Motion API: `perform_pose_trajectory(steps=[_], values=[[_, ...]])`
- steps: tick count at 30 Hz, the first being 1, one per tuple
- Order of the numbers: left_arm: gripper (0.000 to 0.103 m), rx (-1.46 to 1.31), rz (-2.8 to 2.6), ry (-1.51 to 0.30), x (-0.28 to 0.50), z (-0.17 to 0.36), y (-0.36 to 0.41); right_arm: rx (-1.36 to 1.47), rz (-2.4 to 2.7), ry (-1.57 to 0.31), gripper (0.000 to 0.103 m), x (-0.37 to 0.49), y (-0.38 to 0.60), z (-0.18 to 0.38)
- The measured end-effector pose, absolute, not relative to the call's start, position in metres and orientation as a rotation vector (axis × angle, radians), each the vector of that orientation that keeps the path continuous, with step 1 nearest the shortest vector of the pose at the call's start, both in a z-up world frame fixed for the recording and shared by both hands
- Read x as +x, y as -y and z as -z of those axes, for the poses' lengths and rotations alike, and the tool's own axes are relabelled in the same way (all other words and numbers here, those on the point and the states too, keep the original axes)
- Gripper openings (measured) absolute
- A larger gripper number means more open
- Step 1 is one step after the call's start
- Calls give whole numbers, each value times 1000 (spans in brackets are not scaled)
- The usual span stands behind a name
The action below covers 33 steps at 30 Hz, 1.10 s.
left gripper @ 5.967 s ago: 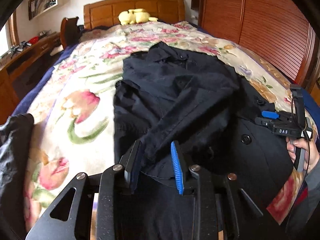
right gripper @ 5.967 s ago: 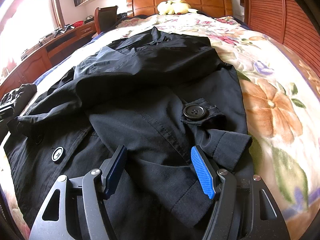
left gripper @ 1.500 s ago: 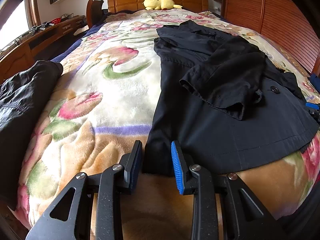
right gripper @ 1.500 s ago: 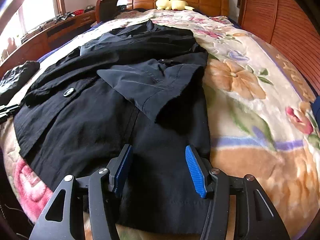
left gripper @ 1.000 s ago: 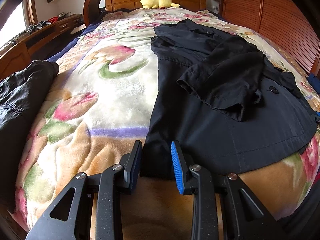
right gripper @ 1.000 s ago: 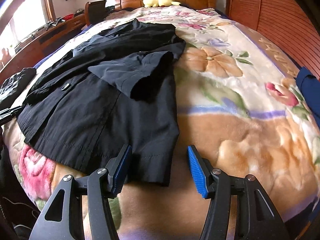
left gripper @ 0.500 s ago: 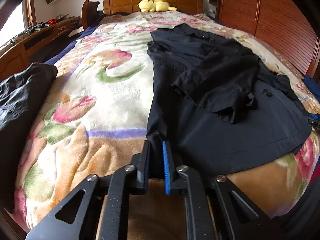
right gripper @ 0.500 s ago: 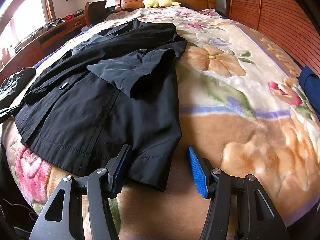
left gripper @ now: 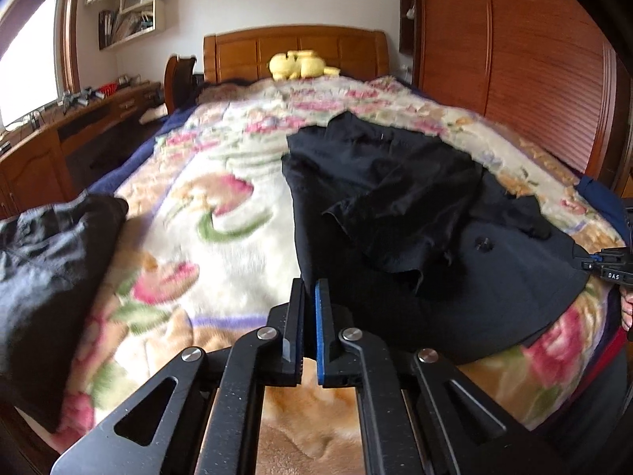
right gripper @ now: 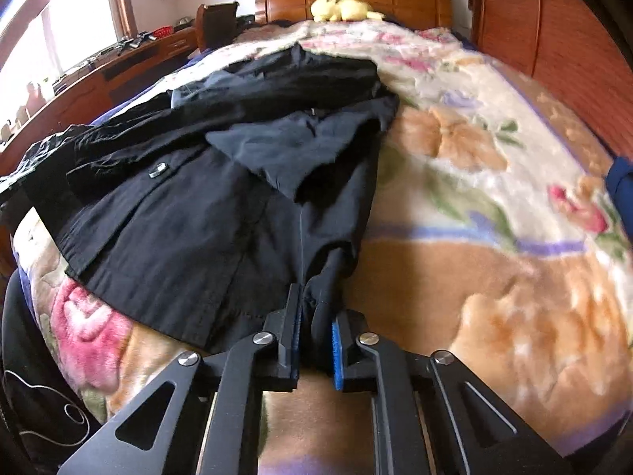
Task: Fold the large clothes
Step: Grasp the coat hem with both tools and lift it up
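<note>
At bed's foot | black coat (left gripper: 395, 198) lay on the floral blanket (left gripper: 221, 213) | left gripper (left gripper: 309, 301) and right gripper (right gripper: 314, 308) each pinched a hem corner | step: hem gripped | next, probably: lift together, fold toward collar

The coat (left gripper: 415, 213) lay lengthwise on the blanket (left gripper: 221, 213), collar toward the headboard (left gripper: 294, 49) at twelve o'clock, with both sleeves folded in over its middle. The left gripper (left gripper: 309, 318) pinched the hem corner at six o'clock in the left wrist view, and the right gripper (right gripper: 314, 328) pinched the opposite hem corner, the coat stretching off toward eleven o'clock in its view. A plush toy (left gripper: 300, 65) sat against the headboard, a second garment (left gripper: 47, 261) lay at the blanket's nine o'clock edge, and a desk (left gripper: 59, 138) ran along beyond that.
</note>
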<state>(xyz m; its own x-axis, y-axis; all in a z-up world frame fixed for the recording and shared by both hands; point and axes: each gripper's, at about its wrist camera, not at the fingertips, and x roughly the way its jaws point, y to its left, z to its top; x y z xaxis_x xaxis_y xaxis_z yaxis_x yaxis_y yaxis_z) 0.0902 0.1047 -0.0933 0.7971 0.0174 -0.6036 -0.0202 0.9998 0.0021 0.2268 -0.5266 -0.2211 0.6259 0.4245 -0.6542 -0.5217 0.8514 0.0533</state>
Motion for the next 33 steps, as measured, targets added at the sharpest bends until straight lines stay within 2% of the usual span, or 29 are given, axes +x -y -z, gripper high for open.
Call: perform_pose_trajectory(steps=[14, 25, 33], values=[[4, 16, -2, -488, 23, 22, -100, -100, -570, -461, 8, 139, 579, 113], [4, 25, 24, -392, -43, -15, -93, -66, -566, -346, 8, 59, 631, 90], [4, 27, 47, -404, -40, -12, -92, -56, -575, -352, 8, 47, 641, 101]])
